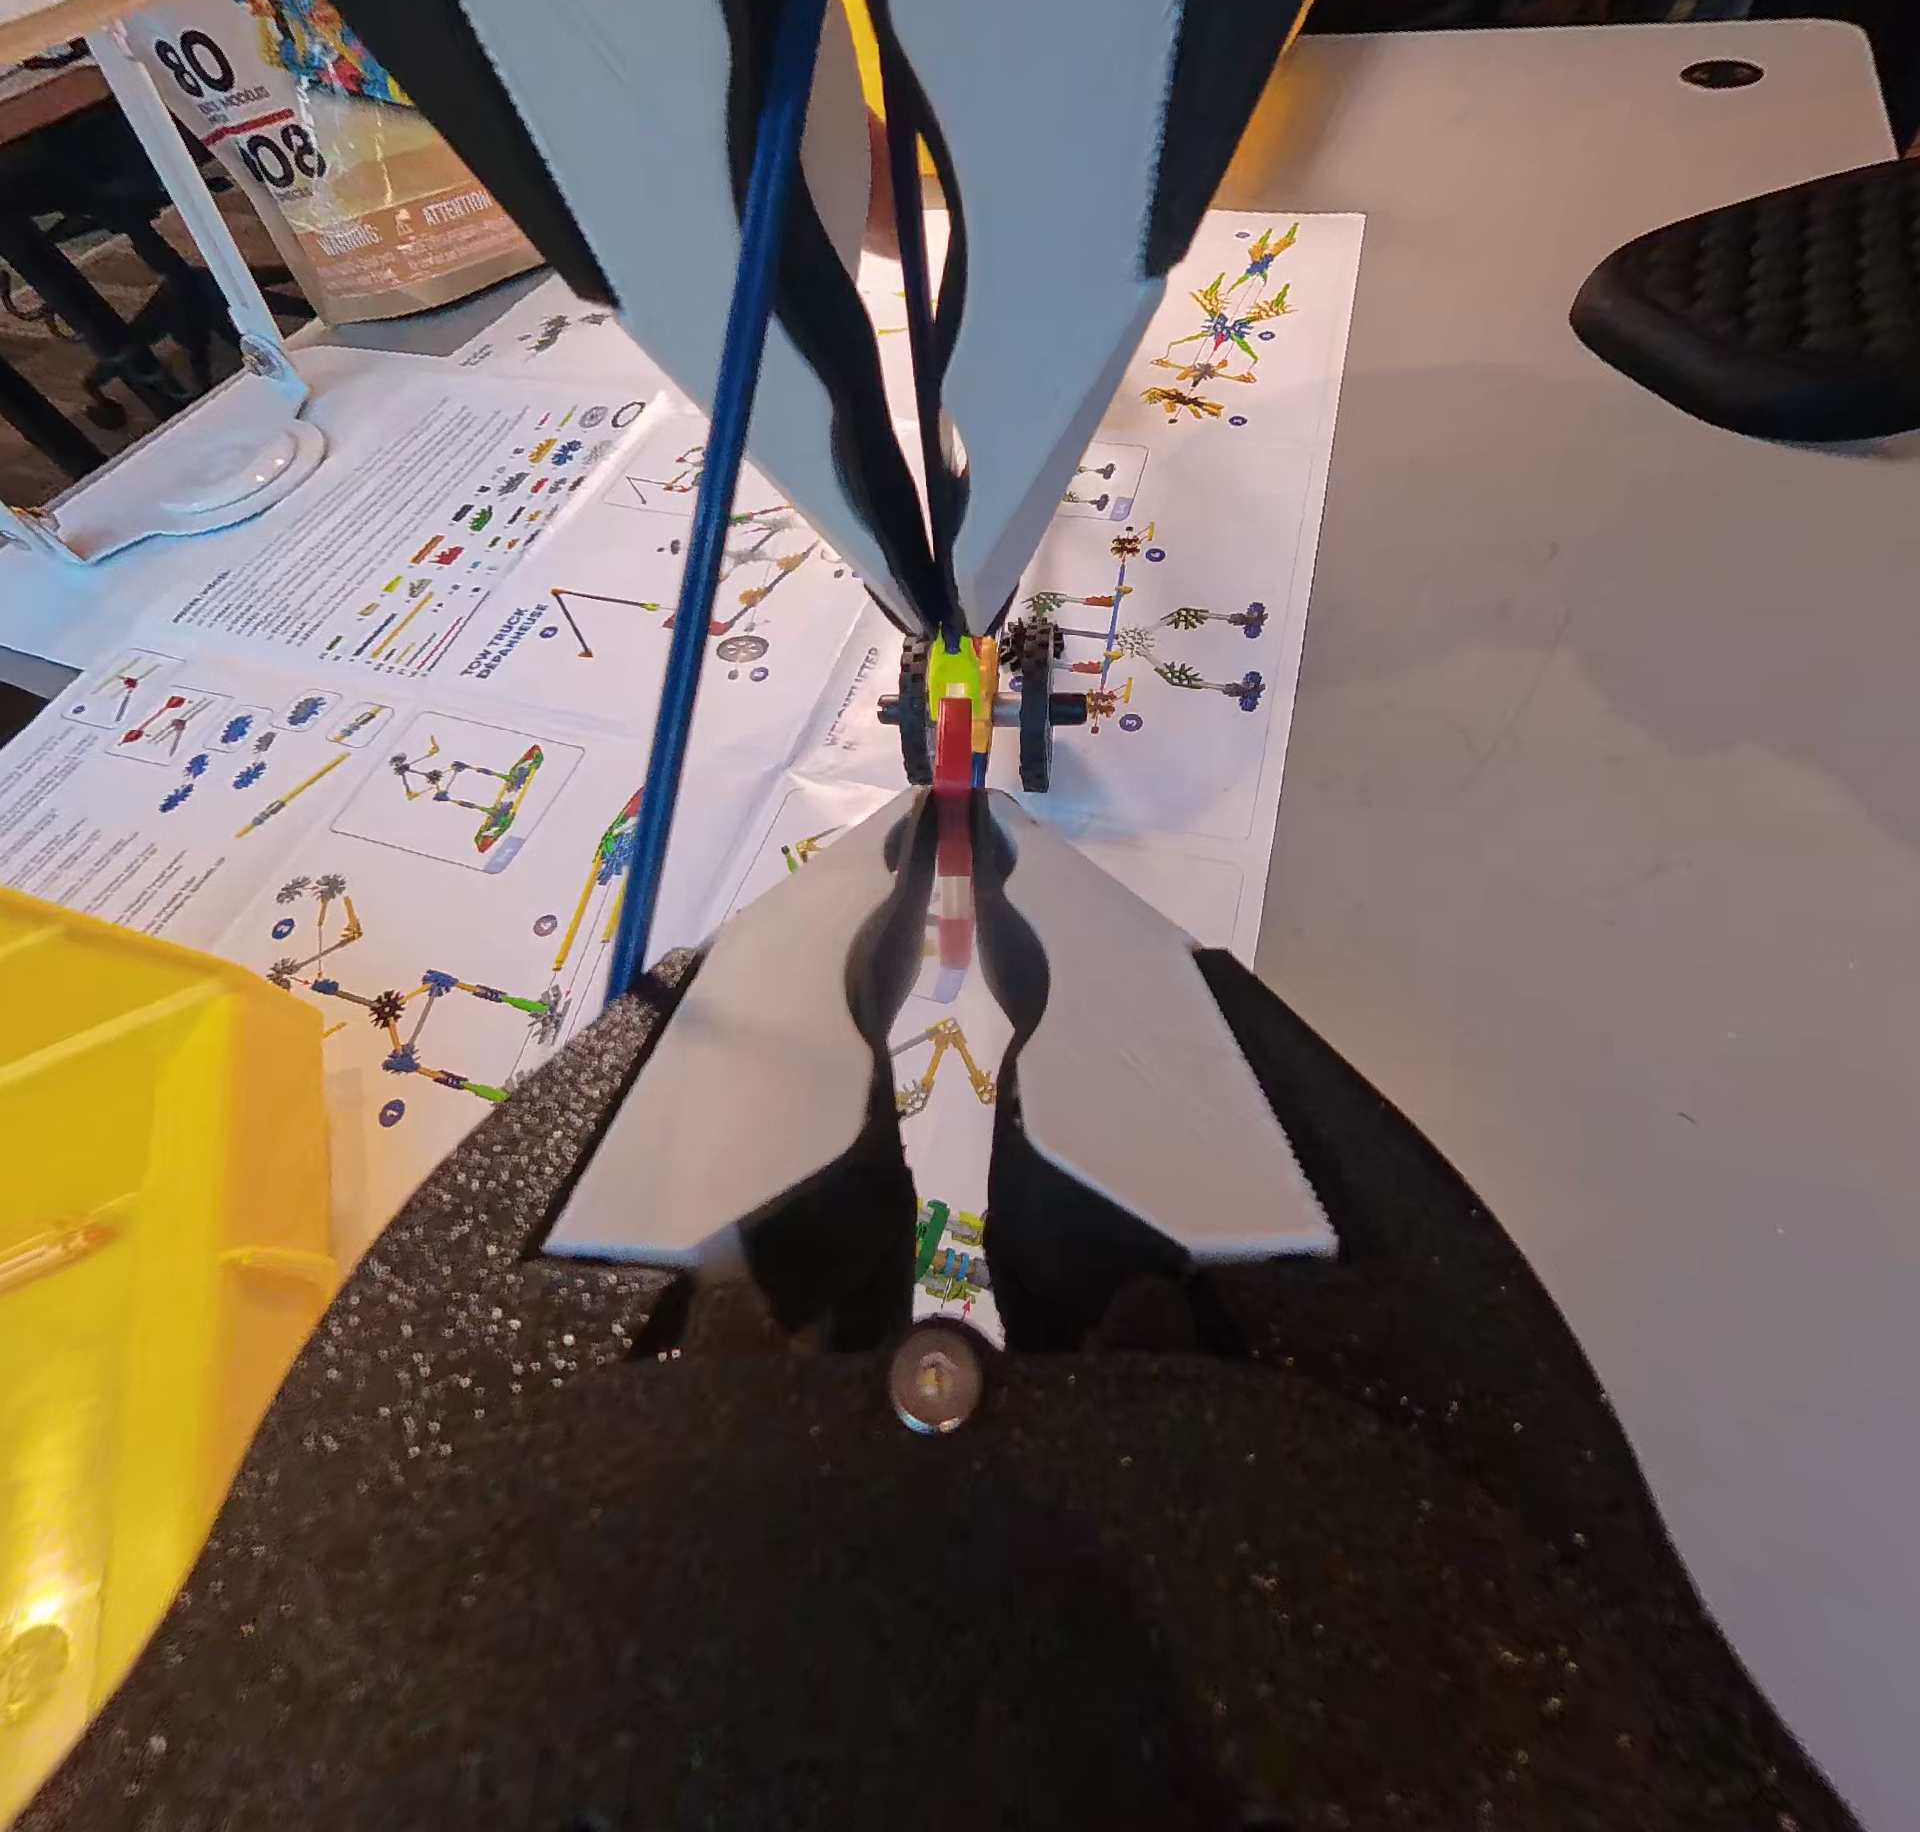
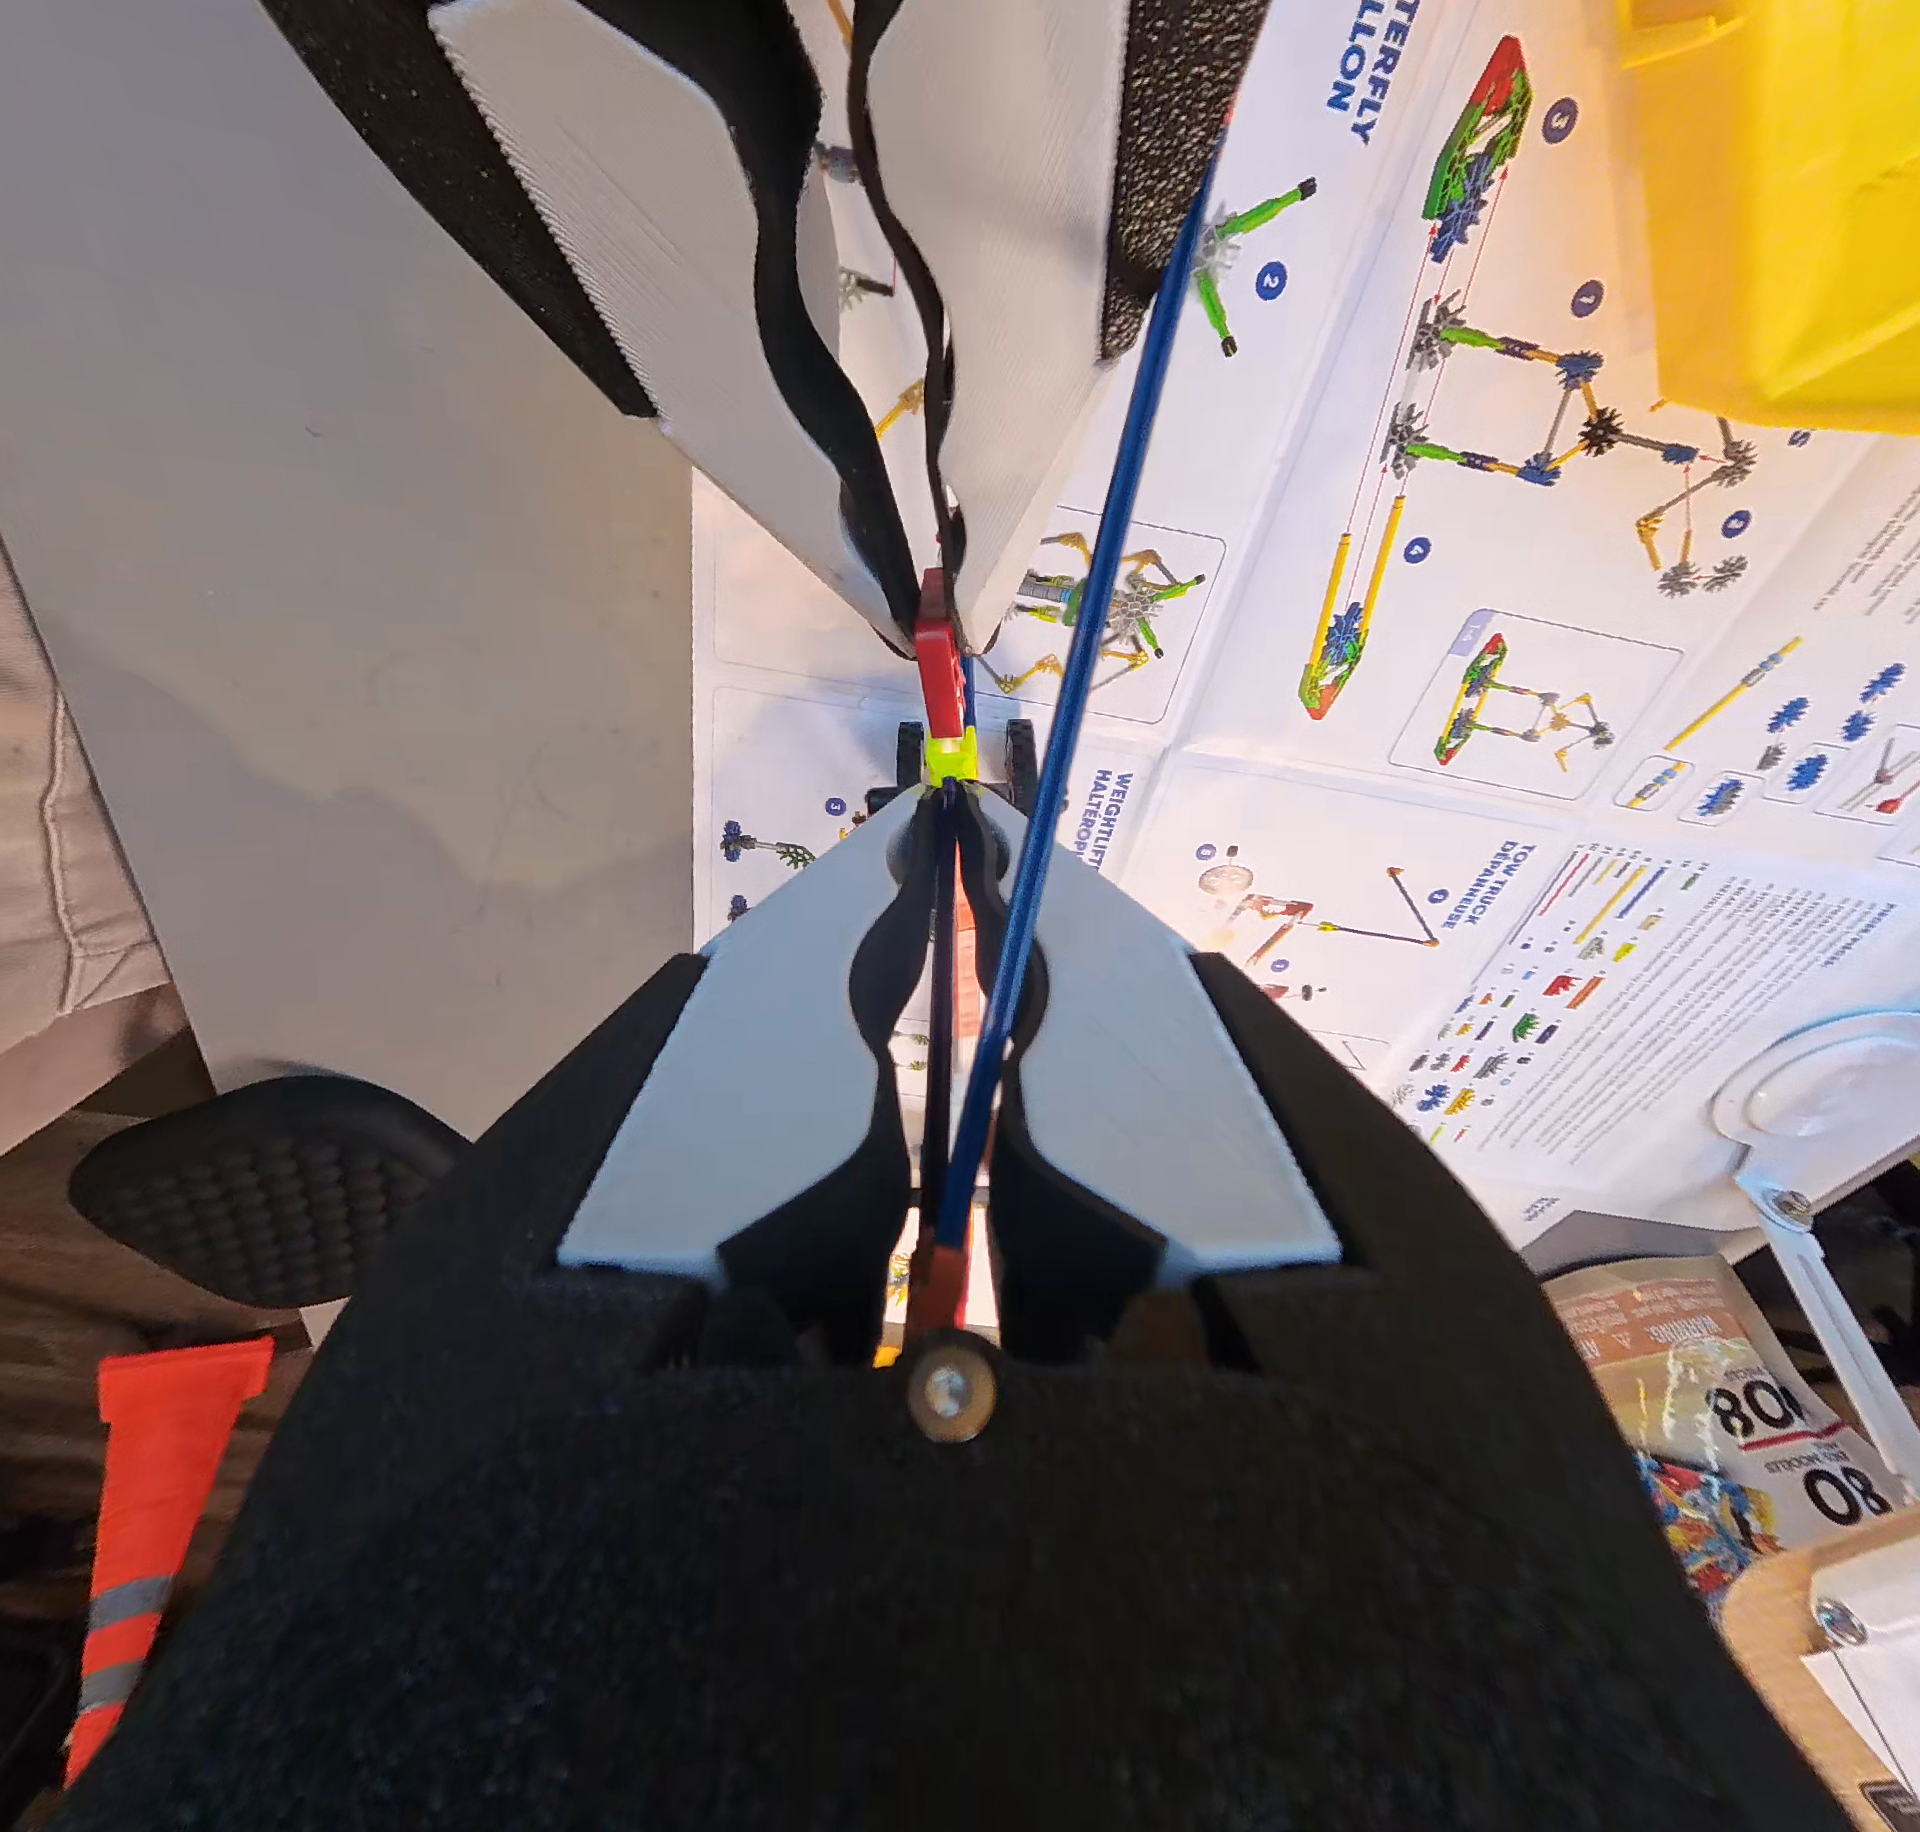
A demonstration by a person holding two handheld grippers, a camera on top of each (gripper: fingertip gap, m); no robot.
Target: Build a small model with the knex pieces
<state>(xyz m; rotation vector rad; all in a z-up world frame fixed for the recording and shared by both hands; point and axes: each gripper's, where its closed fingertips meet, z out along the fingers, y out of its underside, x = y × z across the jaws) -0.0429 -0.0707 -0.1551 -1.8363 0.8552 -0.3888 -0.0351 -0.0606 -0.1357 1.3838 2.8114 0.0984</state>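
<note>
Red and lime toy model (image 1: pixel 954 733) sits at frame centre above the instruction sheet (image 1: pixel 395 577), pinched from both ends. Our left gripper (image 1: pixel 951 795) clamps its red piece; our right gripper (image 2: pixel 948 795) clamps the lime end. Its blue rod (image 1: pixel 717 494) slants toward upper centre.

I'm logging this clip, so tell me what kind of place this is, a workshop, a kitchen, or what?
Probably an office or lab desk used for toy building: a pale desk with a cable hole, an unfolded instruction sheet for a construction toy, the toy's box, and a yellow bin.
</note>
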